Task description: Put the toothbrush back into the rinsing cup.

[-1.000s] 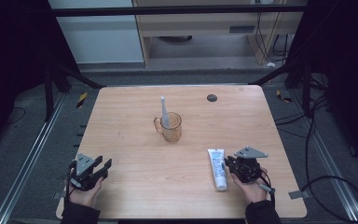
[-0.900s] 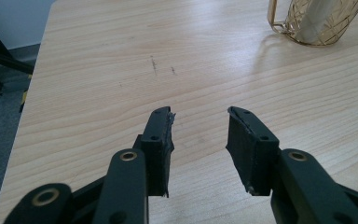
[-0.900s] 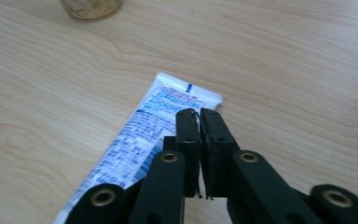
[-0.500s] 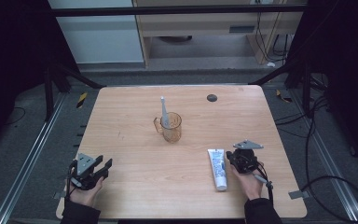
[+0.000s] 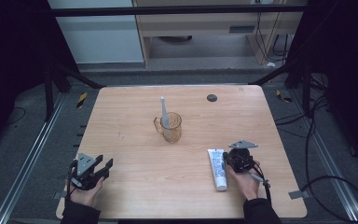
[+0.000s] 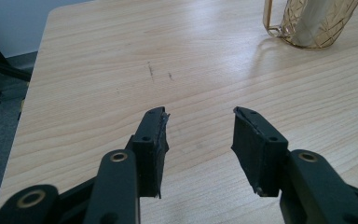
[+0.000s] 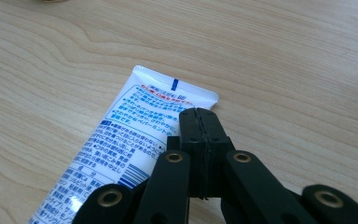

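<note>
On the near right of the counter [image 5: 135, 116], the right claw [image 5: 233, 158] has slid in toward the toothpaste tube [image 5: 217, 168] since a second ago, when it sat a little farther right and nearer the person; over the last half second it has hardly shifted. Its jaws, slightly parted a second ago, are now clenched flat against each other with nothing between them. In the right gripper view the right claw [image 7: 198, 114] hangs over the tube's [image 7: 135, 121] right edge near the flat crimped end; whether it touches the tube I cannot tell. The tube lies flat on the wood, white with blue print, crimped end pointing away from the person, and it has not moved across the three high views.

At the near left corner the left claw [image 5: 103, 164] has stayed where it was. Its jaws have just been opening and now stand apart, released, with nothing between them; in the left gripper view the left claw [image 6: 200, 116] points over bare wood.

Farther out, near the middle of the counter, an amber glass mug [image 5: 169, 127] stands upright with a white toothbrush [image 5: 164, 111] leaning in it, unchanged. The mug's base and handle [image 6: 307, 23] show at the top right of the left gripper view. A small dark round thing [image 5: 211, 97] lies beyond, near the far edge.
</note>
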`<move>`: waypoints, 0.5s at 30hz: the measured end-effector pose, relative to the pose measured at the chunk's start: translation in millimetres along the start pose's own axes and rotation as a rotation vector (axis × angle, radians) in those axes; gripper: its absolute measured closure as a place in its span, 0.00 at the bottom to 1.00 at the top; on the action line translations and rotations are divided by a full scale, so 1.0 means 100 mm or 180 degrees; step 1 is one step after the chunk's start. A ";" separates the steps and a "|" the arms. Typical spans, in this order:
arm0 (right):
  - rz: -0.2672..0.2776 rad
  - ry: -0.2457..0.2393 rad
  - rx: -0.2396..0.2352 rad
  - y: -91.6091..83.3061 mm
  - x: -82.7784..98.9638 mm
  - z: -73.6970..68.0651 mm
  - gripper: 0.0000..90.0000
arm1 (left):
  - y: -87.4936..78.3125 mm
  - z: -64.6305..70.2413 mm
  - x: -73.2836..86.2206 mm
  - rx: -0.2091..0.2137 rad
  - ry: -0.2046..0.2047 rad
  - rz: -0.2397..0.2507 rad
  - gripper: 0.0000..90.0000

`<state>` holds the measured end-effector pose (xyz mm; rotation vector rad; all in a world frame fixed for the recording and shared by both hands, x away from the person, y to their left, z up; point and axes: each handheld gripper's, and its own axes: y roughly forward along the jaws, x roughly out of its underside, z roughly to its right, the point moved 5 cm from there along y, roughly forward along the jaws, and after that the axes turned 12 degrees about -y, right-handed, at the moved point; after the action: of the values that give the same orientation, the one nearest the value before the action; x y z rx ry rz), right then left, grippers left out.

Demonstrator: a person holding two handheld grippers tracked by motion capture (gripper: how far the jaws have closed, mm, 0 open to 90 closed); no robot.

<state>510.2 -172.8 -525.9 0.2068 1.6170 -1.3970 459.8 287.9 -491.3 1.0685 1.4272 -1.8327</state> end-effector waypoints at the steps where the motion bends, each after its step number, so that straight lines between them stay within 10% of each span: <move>1: 0.0005 -0.0001 -0.0013 0.00 0.00 0.00 1.00 | 0.00 0.00 0.00 0.0001 -0.0004 -0.0002 0.59; 15: 0.0044 -0.0136 -0.0223 0.02 -0.06 -0.13 1.00 | 0.00 -0.02 0.00 -0.0014 -0.0009 -0.0003 0.55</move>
<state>507.6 -159.0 -524.5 0.1461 1.6235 -1.3236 460.5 289.3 -491.4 1.0628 1.4298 -1.8303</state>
